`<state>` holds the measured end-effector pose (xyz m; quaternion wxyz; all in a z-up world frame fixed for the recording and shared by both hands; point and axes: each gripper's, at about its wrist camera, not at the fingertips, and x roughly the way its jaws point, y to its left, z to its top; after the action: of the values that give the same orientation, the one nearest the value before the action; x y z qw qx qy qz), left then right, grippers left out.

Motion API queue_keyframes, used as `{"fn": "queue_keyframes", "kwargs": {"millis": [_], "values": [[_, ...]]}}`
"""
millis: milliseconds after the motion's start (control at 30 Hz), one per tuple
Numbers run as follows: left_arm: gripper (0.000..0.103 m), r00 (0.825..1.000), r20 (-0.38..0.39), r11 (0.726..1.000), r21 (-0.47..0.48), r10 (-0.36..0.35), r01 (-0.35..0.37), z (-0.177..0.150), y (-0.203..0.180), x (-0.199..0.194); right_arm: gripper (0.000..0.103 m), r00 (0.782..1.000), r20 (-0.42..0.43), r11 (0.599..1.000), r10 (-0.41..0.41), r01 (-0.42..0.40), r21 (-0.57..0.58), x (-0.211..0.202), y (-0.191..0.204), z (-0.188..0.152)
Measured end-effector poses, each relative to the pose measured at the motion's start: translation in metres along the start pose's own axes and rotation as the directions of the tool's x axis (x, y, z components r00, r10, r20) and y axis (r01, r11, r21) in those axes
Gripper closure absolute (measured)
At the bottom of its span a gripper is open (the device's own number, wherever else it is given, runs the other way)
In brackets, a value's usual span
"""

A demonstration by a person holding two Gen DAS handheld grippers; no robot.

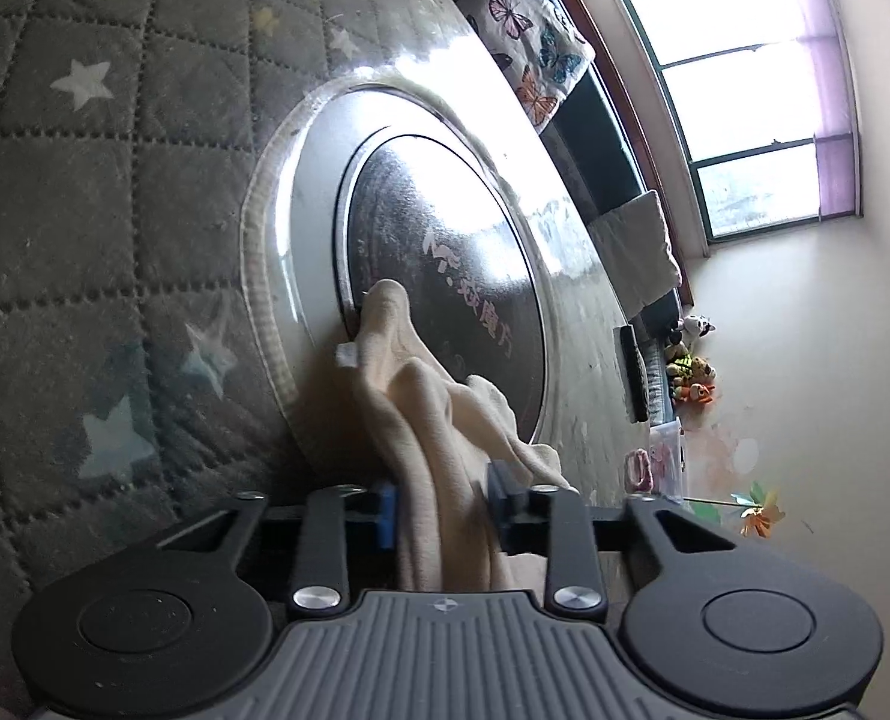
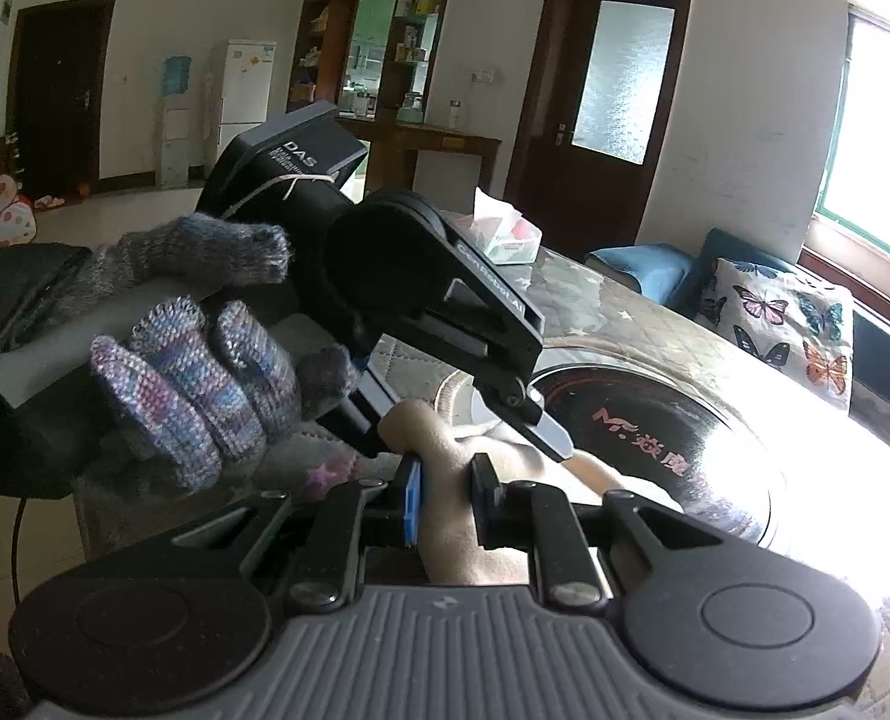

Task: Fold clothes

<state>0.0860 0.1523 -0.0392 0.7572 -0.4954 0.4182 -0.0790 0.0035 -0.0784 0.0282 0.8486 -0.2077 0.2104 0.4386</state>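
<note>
A cream cloth [image 1: 426, 420] runs bunched between the fingers of my left gripper [image 1: 441, 510], which is shut on it; its far end rests on the rim of a black round plate [image 1: 445, 276]. The right wrist view shows the same cloth [image 2: 445, 540] pinched between the fingers of my right gripper [image 2: 448, 504], also shut. Just ahead of it, a gloved hand [image 2: 192, 378] holds the left gripper [image 2: 475, 429], tilted down onto the cloth. Both grippers grip the cloth close together, near the black plate [image 2: 655, 438].
The plate sits in a silver ring [image 1: 306, 228] on a table under a grey quilted star cover [image 1: 84, 210]. A clear box [image 2: 508, 237] stands at the table's far side. A butterfly pillow [image 2: 787, 324] and blue sofa [image 2: 643, 270] lie by the window.
</note>
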Motion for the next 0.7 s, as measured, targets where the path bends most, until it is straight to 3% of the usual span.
{"fn": "queue_keyframes", "kwargs": {"millis": [100, 233, 400, 533, 700], "values": [[0.087, 1.000, 0.004, 1.000, 0.001, 0.007, -0.007, 0.000, 0.003, -0.001, 0.087, 1.000, -0.007, 1.000, 0.005, -0.005, -0.010, -0.001, 0.003, -0.001], [0.088, 1.000, 0.015, 0.999, 0.028, 0.025, -0.026, -0.003, 0.003, 0.000, 0.083, 1.000, -0.017, 1.000, 0.014, -0.014, 0.005, -0.001, 0.000, -0.001], [0.088, 0.999, 0.018, 0.998, 0.046, 0.038, -0.039, -0.003, 0.002, 0.002, 0.082, 1.000, -0.029, 0.992, -0.004, 0.008, 0.124, -0.020, -0.025, -0.011], [0.088, 0.999, 0.023, 0.997, 0.062, 0.045, -0.046, -0.003, 0.001, 0.002, 0.082, 0.991, -0.070, 0.964, -0.113, 0.127, 0.235, -0.029, -0.067, -0.030], [0.088, 0.998, 0.025, 0.996, 0.071, 0.055, -0.056, -0.004, -0.001, 0.002, 0.082, 0.945, -0.164, 0.871, -0.283, 0.324, 0.369, -0.034, -0.124, -0.063]]}}
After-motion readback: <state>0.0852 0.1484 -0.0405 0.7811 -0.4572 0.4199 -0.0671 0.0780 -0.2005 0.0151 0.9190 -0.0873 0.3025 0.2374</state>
